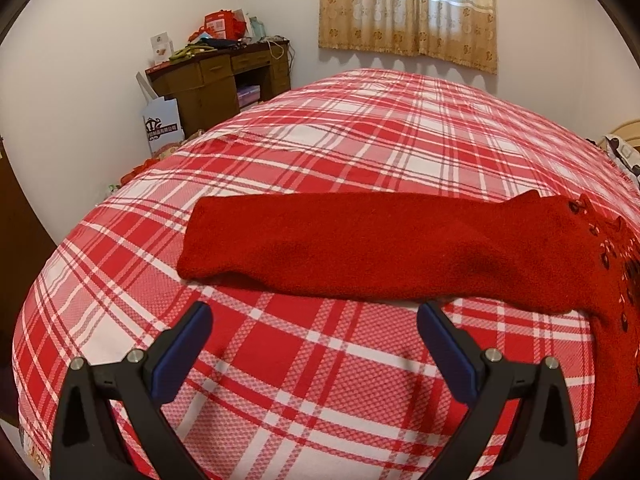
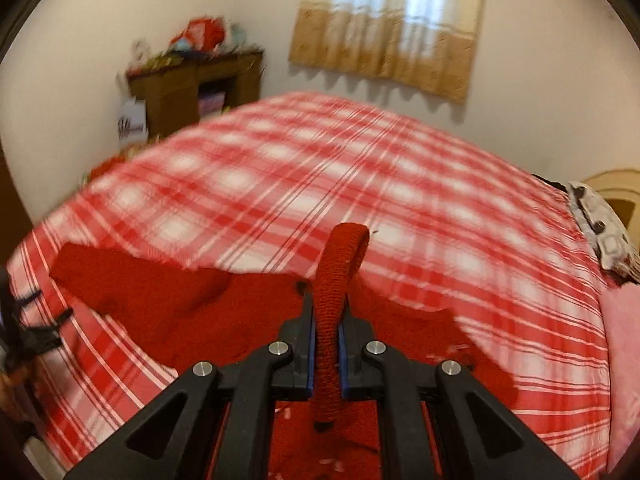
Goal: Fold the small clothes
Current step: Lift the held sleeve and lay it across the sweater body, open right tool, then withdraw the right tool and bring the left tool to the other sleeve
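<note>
well, everything sits around the bed [image 1: 304,380], which wears a red and white plaid cover and fills most of the room. on the near part of that bed lies a red knitted garment [image 1: 360,240], a small sweater by the look of it, with one sleeve stretched flat towards the bed's left side and dark bead or sequin trim showing at its right end.

the left gripper [image 1: 314,320] hovers just short of the garment's near edge, over bare plaid. its jaws stand wide apart with nothing between them, the blue pads facing each other across checked cloth.

the right gripper [image 2: 327,320] is clamped tight on a rolled band of the same red knit [image 2: 340,280]. the band rises between the blue pads, loops up above the fingertips and runs back down under the tool. the rest of the garment spreads on the bed below and to the left of that grip. the right view is smeared, so finer detail of the cover is lost there. at its far left edge a dark bit of the other tool shows, too blurred to read.

beyond the bed's far left corner stands a brown wooden desk [image 1: 216,80] piled with boxes and bags. behind the bed's far side a beige curtain [image 1: 408,8] hangs over a window. at the bed's right end lies a patterned pillow [image 2: 600,232].
</note>
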Available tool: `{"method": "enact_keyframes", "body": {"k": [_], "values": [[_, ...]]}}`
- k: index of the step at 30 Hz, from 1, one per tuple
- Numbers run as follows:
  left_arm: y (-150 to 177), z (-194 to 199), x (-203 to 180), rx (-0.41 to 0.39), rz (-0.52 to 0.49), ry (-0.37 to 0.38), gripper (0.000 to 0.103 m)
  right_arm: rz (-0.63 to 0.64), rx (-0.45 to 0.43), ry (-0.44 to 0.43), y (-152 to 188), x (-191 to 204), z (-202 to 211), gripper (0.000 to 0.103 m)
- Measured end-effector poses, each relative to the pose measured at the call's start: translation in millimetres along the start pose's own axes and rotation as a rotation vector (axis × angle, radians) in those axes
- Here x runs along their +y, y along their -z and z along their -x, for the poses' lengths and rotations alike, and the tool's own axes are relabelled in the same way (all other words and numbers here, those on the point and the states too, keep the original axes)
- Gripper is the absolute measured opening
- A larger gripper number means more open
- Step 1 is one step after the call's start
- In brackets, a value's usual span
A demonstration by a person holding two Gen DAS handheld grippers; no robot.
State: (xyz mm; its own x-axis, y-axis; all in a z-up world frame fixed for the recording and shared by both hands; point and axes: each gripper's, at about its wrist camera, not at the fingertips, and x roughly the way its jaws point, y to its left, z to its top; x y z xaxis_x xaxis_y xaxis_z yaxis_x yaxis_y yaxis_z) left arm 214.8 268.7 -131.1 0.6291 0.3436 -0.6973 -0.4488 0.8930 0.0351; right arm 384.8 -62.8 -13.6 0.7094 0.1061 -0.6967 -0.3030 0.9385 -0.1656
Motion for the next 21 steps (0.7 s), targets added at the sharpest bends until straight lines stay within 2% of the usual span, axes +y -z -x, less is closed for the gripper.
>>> {"method": "enact_keyframes", "body": {"k": [4,5,6,8,10,13,16,19,21], "values": [[5,-2,0,0.016,-0.001,0.000,0.103,-0.028,0.079,-0.074,28,28,-55,0.010],[7,-2,-1,0.020,-0.004,-0.001,0.103,-0.041,0.121,-0.115,40,35,-73,0.018],[8,-2,-2,0.023,-0.009,-0.001,0.103,-0.041,0.152,-0.131,48,40,-82,0.035],[10,0,-3,0.024,-0.017,-0.002,0.103,-0.039,0.214,-0.178,66,48,-92,0.046],[11,4,-2,0.022,-0.024,-0.007,0.103,-0.027,0.241,-0.240,83,52,-86,0.046],[12,9,4,0.014,-0.018,-0.015,0.103,0.014,0.228,-0.252,103,43,-58,0.046],[11,11,14,0.006,-0.012,-0.043,0.103,0.008,0.183,-0.200,117,7,-27,0.046],[8,8,27,0.006,0.006,-0.070,0.103,-0.048,0.140,-0.058,129,-47,-9,0.047],[5,6,36,0.007,0.024,-0.086,0.103,-0.148,0.141,0.027,139,-89,-5,0.047]]}}
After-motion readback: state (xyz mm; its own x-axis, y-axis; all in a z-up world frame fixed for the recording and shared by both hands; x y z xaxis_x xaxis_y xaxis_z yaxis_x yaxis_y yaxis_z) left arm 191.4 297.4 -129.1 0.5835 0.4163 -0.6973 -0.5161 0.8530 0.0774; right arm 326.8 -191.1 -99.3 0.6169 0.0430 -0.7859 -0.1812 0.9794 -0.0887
